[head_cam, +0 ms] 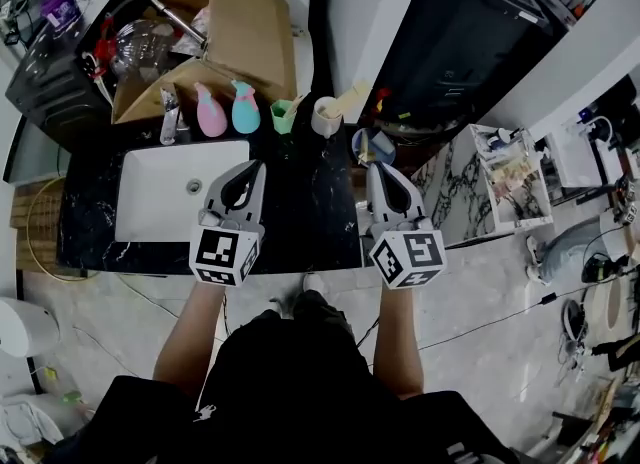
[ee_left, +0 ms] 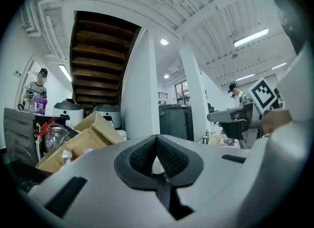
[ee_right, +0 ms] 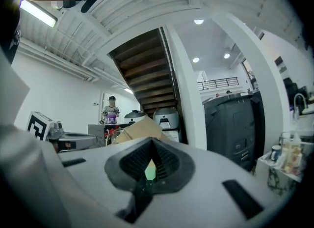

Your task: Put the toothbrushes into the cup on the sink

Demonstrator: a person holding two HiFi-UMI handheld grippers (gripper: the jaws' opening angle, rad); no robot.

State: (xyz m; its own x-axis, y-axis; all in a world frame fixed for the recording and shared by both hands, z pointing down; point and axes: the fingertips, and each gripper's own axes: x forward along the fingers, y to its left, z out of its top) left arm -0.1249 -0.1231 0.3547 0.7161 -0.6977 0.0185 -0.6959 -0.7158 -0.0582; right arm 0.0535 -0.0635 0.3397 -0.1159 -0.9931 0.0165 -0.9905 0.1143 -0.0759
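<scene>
Left gripper [head_cam: 256, 166], right gripper [head_cam: 377, 167] closed, empty; sink [head_cam: 160, 214] in head view only, green cup [head_cam: 284, 116] contents unclear

In the head view I read even, moderate overhead light. The white sink basin [head_cam: 150, 214] runs near overexposure, the black countertop [head_cam: 305, 202] holds little detail, and straight edges bow toward the frame borders. Both gripper views show heavy fisheye curvature with black vignetted corners. A ceiling strip light [ee_left: 251, 37] flares in the left gripper view. The left gripper [ee_left: 157, 146] and right gripper [ee_right: 150, 146] bodies render soft; backgrounds are sharper.
</scene>
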